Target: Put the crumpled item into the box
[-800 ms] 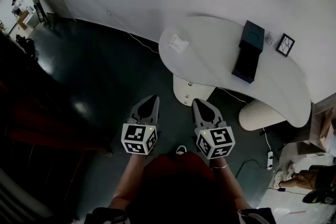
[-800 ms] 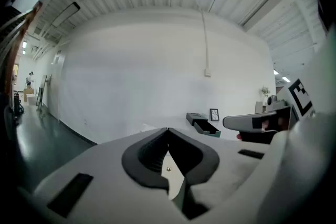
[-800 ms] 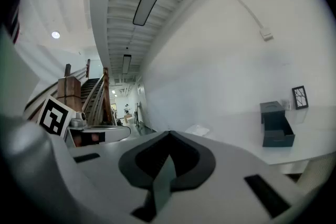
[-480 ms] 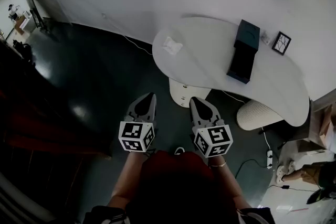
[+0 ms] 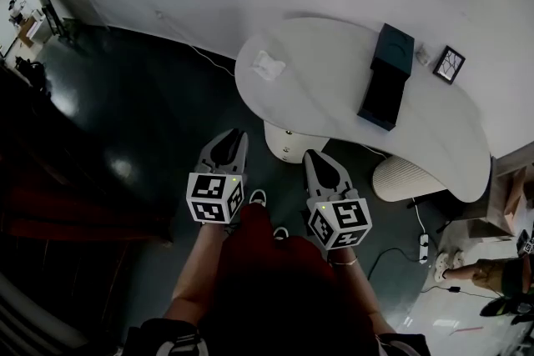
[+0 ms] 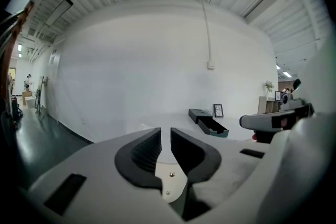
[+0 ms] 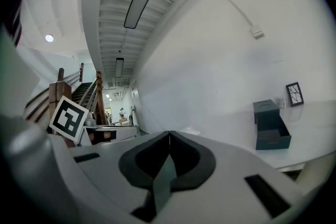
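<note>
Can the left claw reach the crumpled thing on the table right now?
Probably not yet. The left claw hangs over the dark floor, short of the table where the crumpled item lies. Nothing blocks the way; it would just need bringing closer.

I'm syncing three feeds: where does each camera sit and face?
Head view: on the person's head, steeply down at table and box; left gripper, right gripper, forearms show.
Left gripper view: on the left gripper, along its jaws toward the wall; right gripper at right.
Right gripper view: on the right gripper, along its jaws; left gripper's cube at left.
Shared: all three show the box.
</note>
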A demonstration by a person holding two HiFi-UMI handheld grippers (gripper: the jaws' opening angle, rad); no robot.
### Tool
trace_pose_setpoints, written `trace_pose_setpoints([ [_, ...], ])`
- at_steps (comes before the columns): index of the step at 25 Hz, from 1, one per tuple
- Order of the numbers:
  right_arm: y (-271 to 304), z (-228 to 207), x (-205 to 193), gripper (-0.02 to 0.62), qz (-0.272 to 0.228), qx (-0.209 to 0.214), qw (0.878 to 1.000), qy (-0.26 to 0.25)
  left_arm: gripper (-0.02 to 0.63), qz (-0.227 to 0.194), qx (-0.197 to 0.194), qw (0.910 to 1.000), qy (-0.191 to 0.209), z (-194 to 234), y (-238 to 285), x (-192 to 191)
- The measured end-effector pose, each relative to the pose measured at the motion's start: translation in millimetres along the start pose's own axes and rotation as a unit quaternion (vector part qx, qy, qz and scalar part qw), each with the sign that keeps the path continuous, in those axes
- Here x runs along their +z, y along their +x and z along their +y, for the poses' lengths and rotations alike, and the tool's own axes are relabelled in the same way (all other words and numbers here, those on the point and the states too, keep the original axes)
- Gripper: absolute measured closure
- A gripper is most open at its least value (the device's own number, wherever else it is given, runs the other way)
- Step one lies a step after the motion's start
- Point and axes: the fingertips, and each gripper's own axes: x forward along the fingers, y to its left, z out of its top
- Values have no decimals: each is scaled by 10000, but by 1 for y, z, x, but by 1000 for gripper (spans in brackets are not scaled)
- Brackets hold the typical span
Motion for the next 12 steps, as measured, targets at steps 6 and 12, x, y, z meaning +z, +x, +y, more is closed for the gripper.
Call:
trace_pose_setpoints([
  [6, 26, -24, 7, 580, -8, -198, 9998, 50, 536, 150, -121, 9998, 36, 11, 45, 0],
  [12, 70, -48, 19, 580, 16, -397, 9992, 80, 504, 358, -342, 9987, 149, 27, 101, 3],
])
